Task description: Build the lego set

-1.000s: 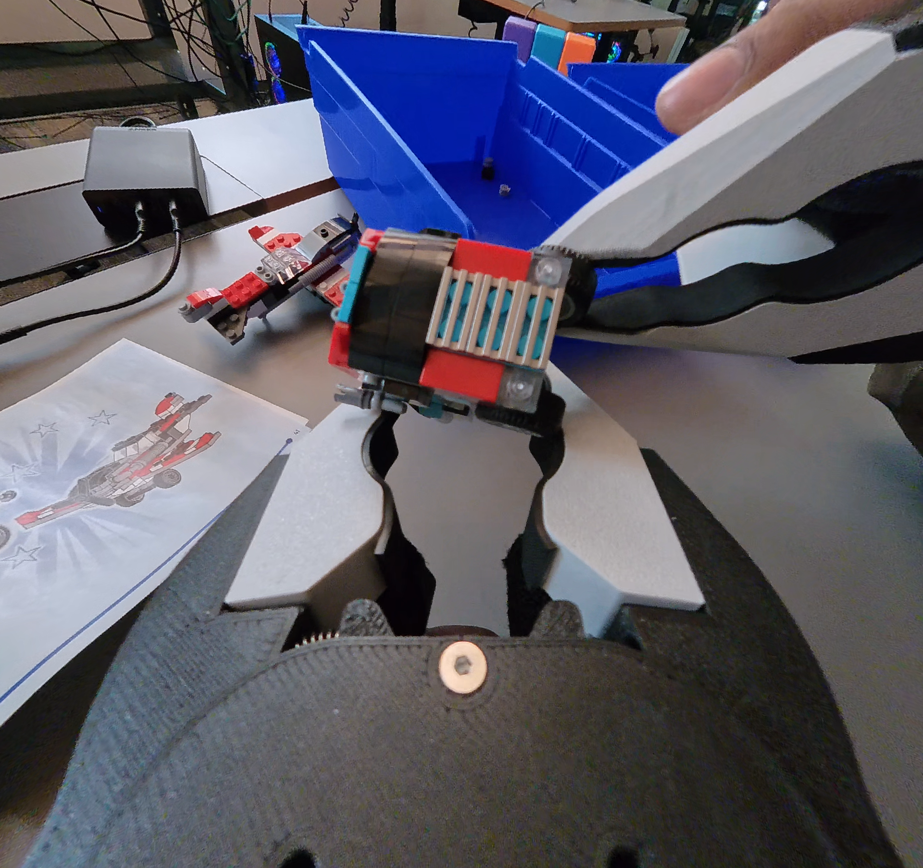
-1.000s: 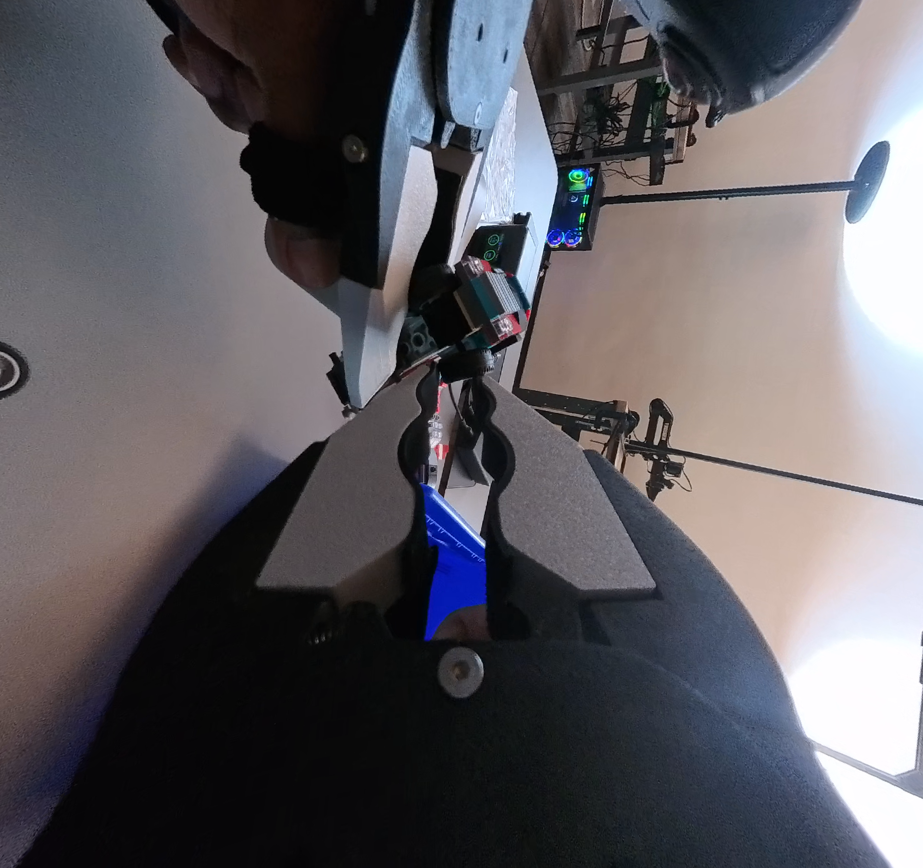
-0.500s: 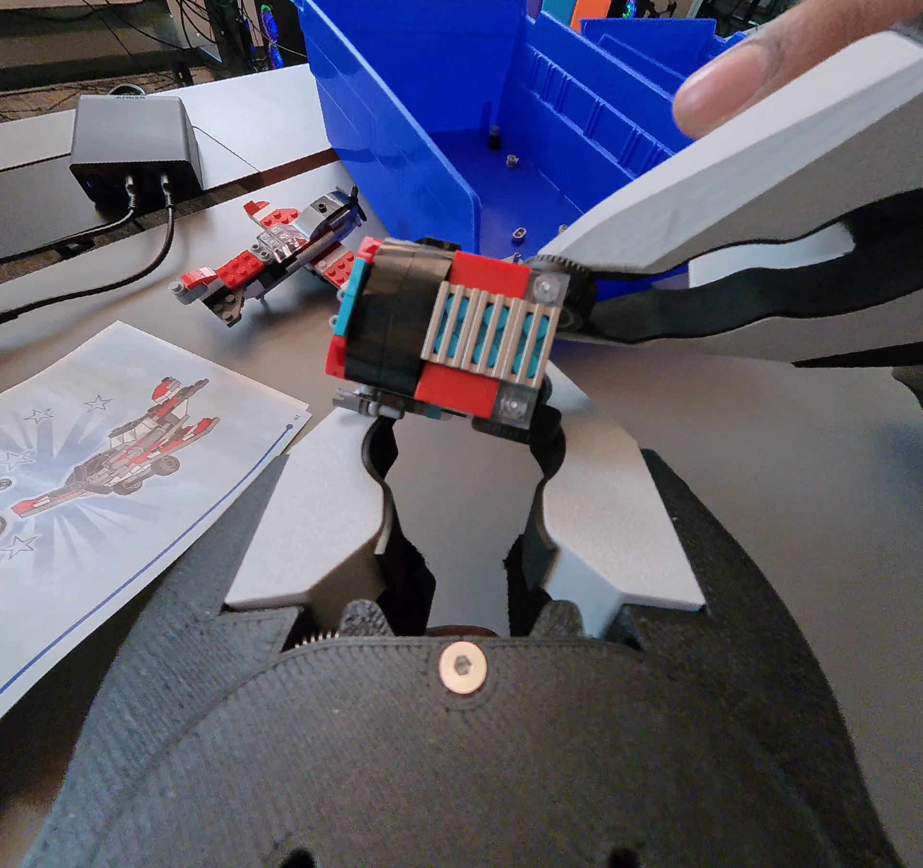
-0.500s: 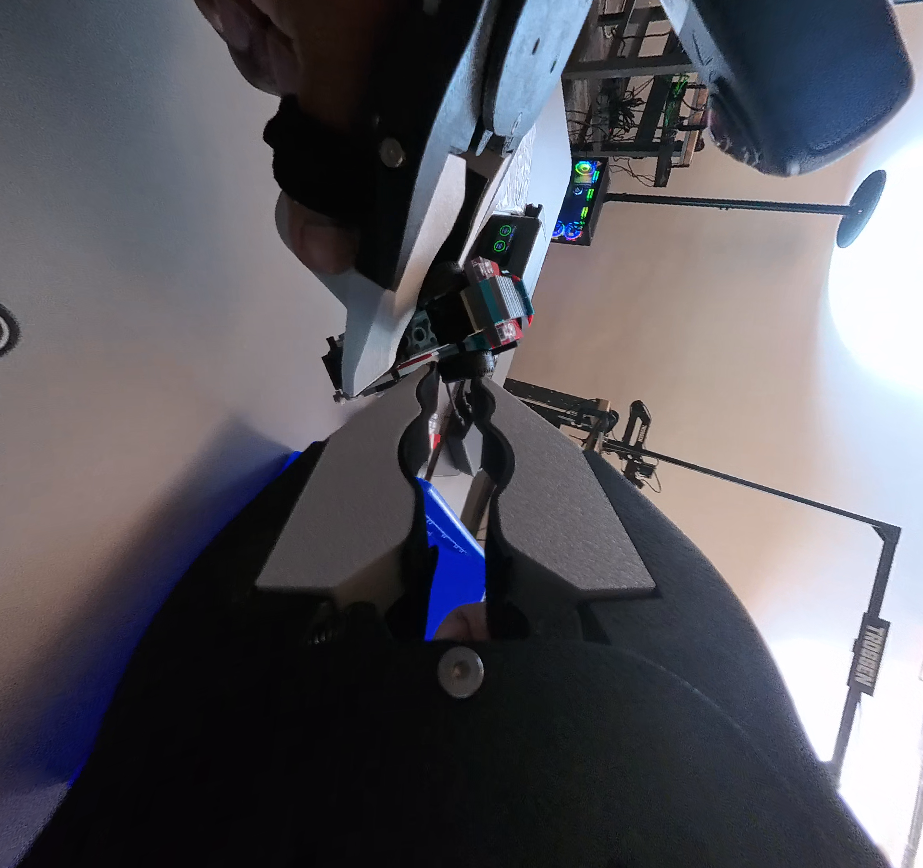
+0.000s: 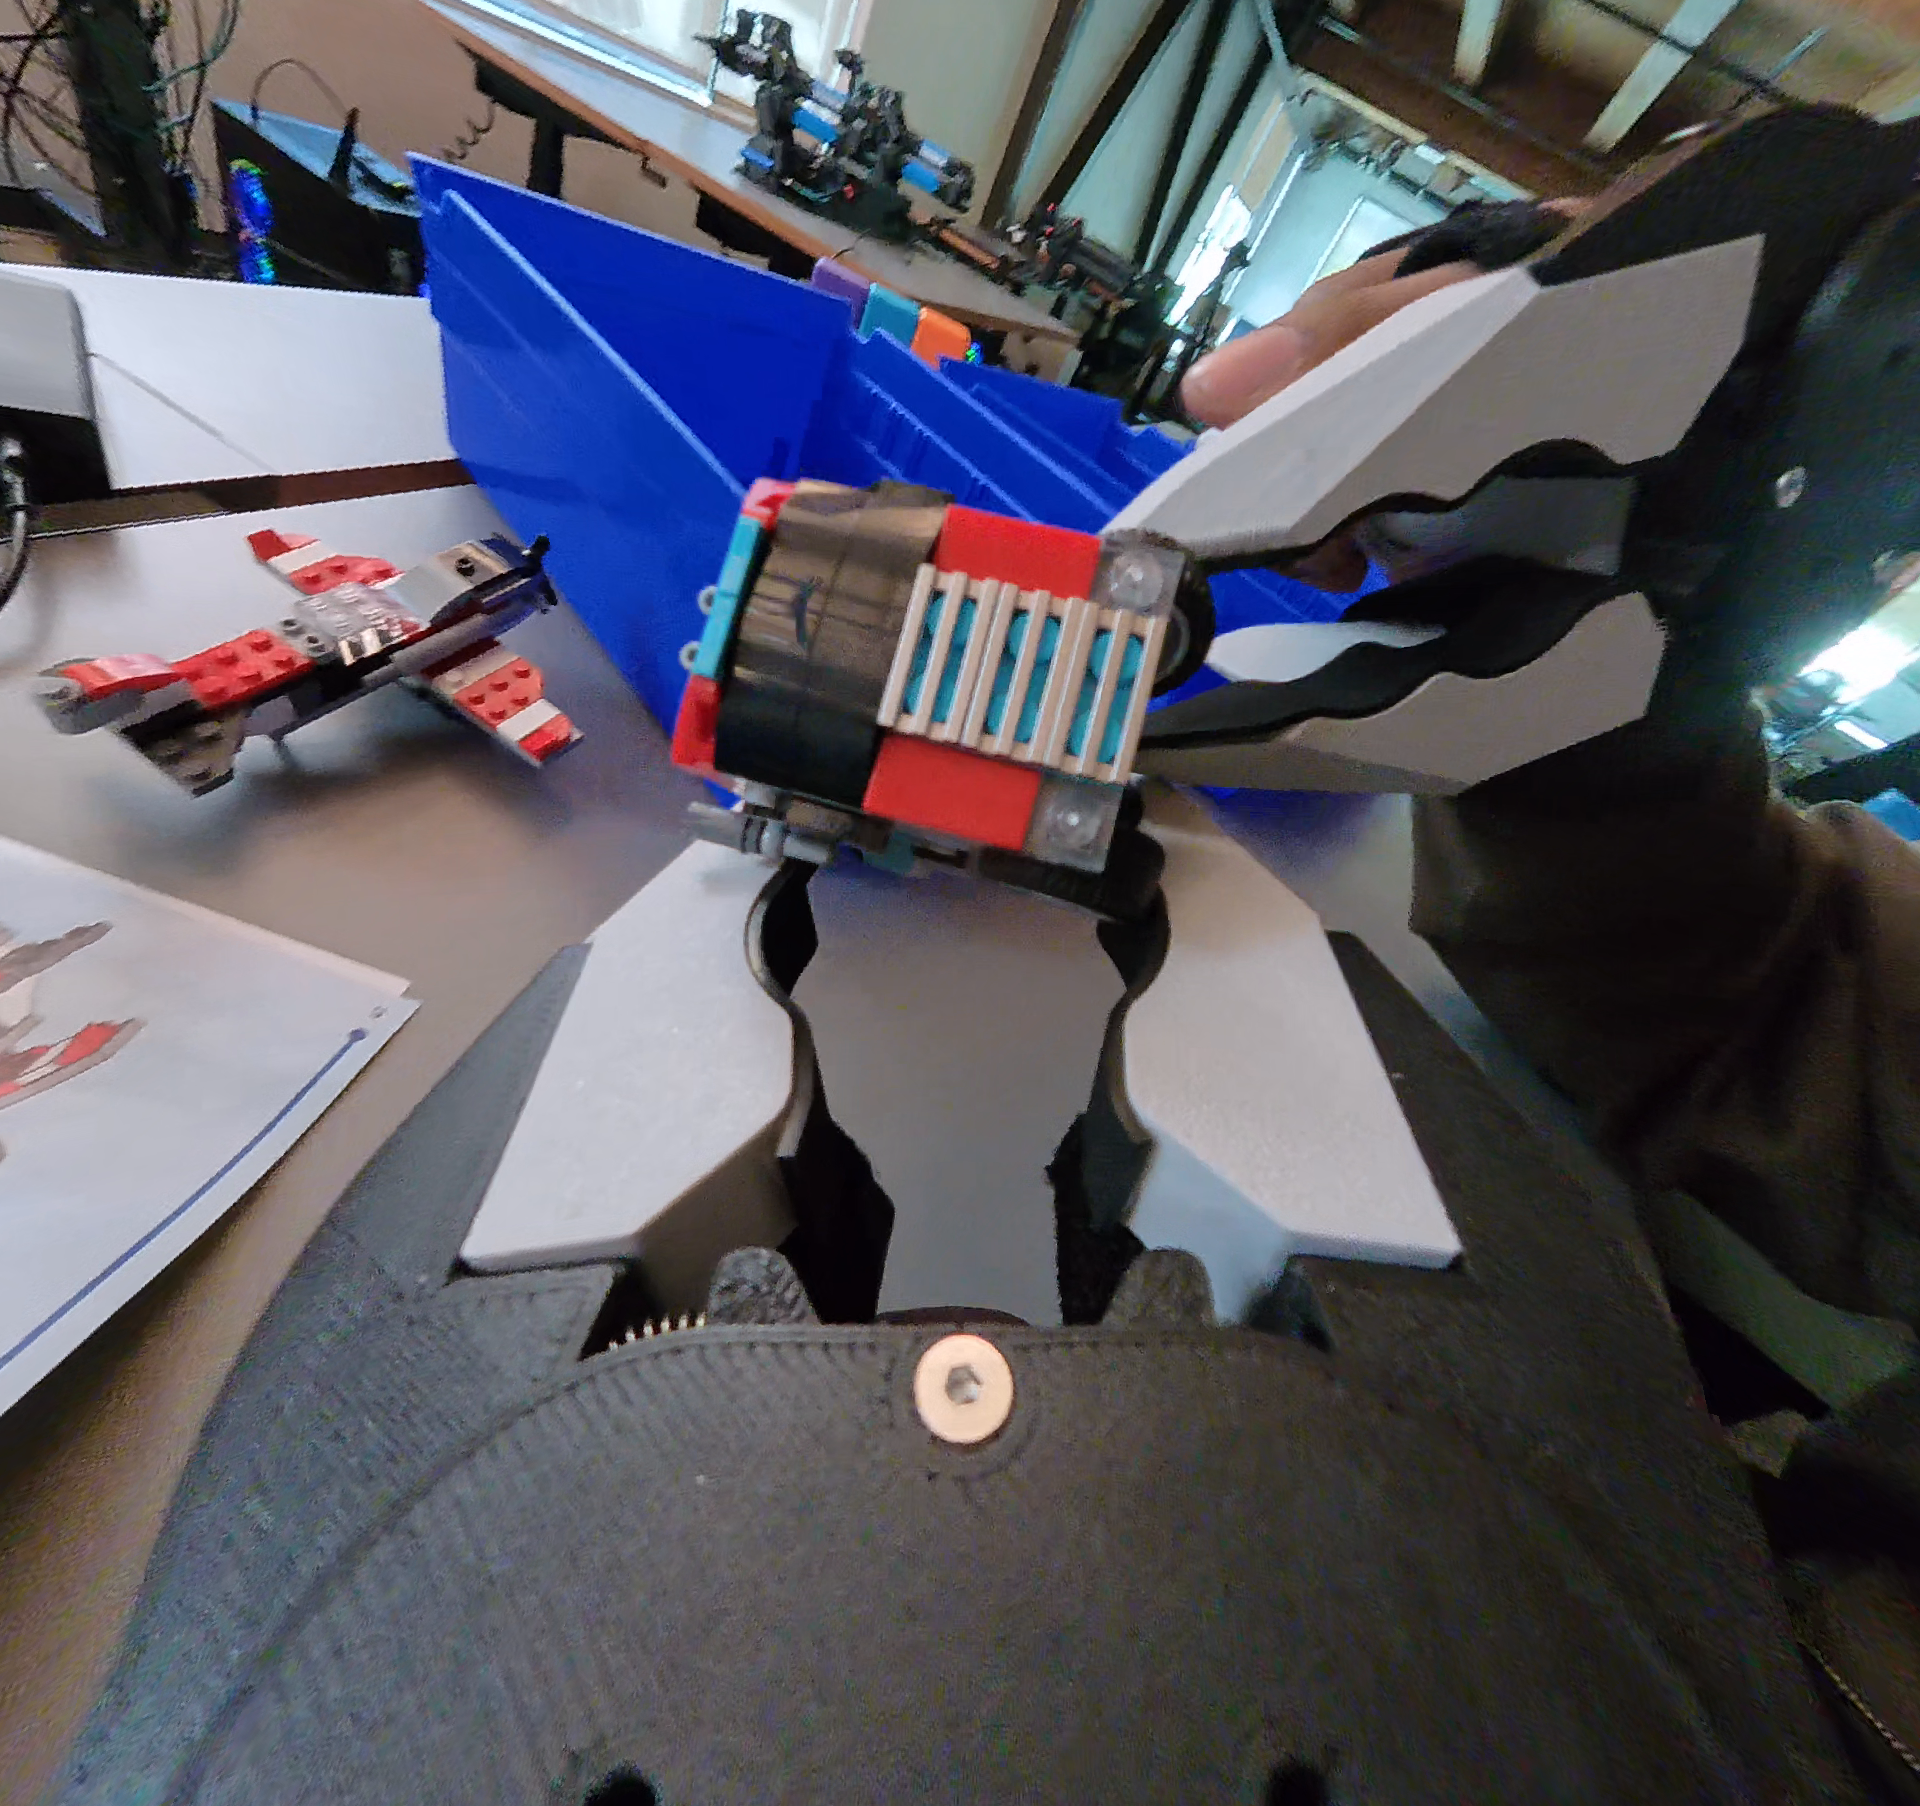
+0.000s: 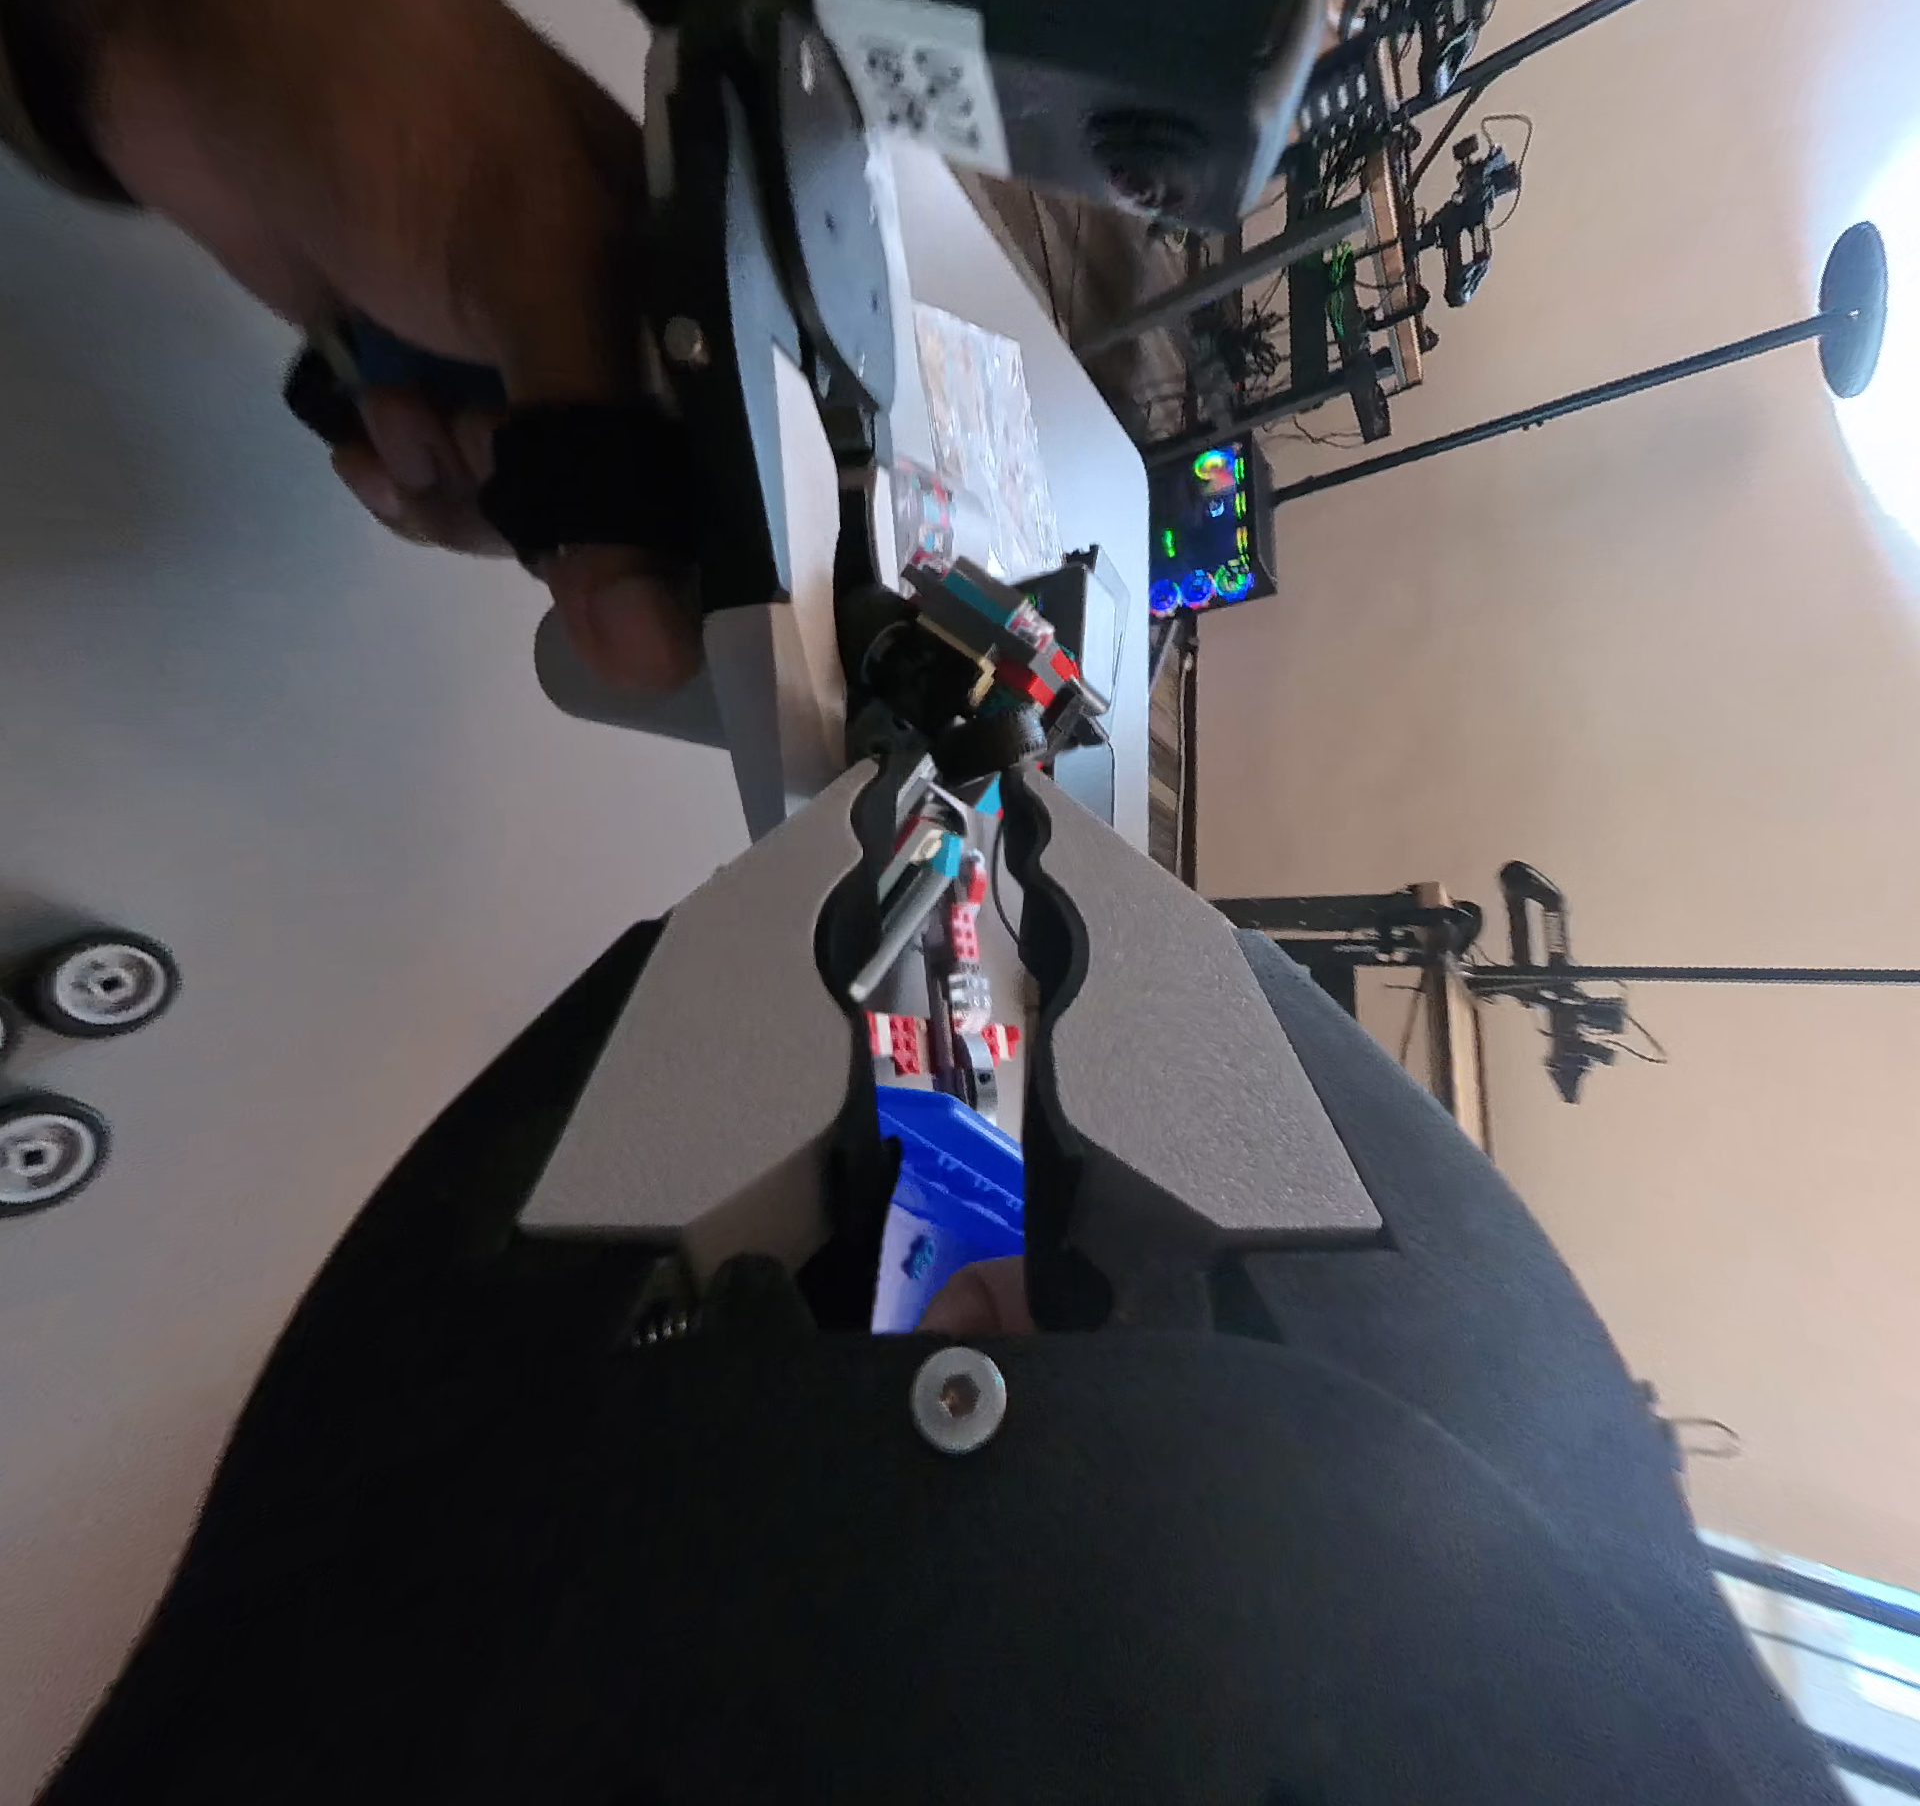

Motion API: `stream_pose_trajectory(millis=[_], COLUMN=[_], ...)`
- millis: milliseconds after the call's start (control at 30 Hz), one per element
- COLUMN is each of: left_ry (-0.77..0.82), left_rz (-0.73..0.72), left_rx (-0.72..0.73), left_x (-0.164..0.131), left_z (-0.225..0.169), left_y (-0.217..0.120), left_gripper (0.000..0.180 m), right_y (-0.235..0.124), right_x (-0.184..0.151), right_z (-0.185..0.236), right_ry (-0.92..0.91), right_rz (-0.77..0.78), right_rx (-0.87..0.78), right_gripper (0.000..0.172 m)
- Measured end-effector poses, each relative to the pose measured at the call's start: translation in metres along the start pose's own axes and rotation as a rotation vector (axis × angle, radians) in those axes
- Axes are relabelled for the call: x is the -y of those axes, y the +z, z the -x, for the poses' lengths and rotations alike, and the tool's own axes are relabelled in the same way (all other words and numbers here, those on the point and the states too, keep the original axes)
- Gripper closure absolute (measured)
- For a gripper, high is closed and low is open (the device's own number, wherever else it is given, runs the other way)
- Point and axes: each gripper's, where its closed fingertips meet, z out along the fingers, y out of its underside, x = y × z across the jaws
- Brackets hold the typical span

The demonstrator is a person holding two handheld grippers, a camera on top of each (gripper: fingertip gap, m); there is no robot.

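Note:
My left gripper (image 5: 956, 883) is shut on a brick truck (image 5: 935, 676), red, black and teal with a grey grille, gripped by its underside above the table. My right gripper (image 5: 1169, 629) reaches in from the right. Its two fingers stand either side of the black wheel (image 5: 1195, 629) at the truck's front corner, with a gap showing, so it is open. In the right wrist view the right gripper (image 6: 948, 785) has its fingers apart just short of the wheel (image 6: 992, 738) and the truck (image 6: 987, 624). The left gripper (image 6: 831, 613) comes down from above.
A blue bin (image 5: 623, 426) stands behind the truck. A red and grey brick plane (image 5: 312, 644) lies to its left, an instruction sheet (image 5: 156, 1081) nearer me. Loose wheels (image 6: 99, 982) lie on the table. A person's hand (image 5: 1278, 354) holds the right gripper. Tip to tip, the grippers are about 5 cm apart.
My right gripper's fingers have spread apart at the wheel they were pinching. The truck stays in my left gripper, which has tilted upward; more of the room shows.

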Motion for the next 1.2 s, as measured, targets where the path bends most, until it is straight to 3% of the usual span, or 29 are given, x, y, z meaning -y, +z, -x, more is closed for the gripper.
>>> stream_pose_trajectory(millis=[533,767,967,1200], left_ry=[-0.034,0.015,0.074,0.201], left_rz=[-0.073,-0.042,0.083,0.38], left_rx=[-0.076,-0.007,0.065,0.134], left_x=[0.01,0.009,-0.002,-0.035], left_z=[-0.011,-0.003,0.004,0.009], left_y=[-0.002,-0.003,-0.008,-0.018], left_gripper=[0.125,0.124,0.124,0.124], right_y=[-0.004,-0.001,0.002,0.006], right_x=[0.012,0.011,0.008,-0.002], right_z=[-0.007,-0.007,-0.004,0.025], right_ry=[0.264,0.27,0.311,0.418], right_rz=[-0.101,-0.091,-0.123,-0.134], right_rx=[0.063,0.034,-0.001,-0.039], right_gripper=[0.148,0.149,0.154,0.157])
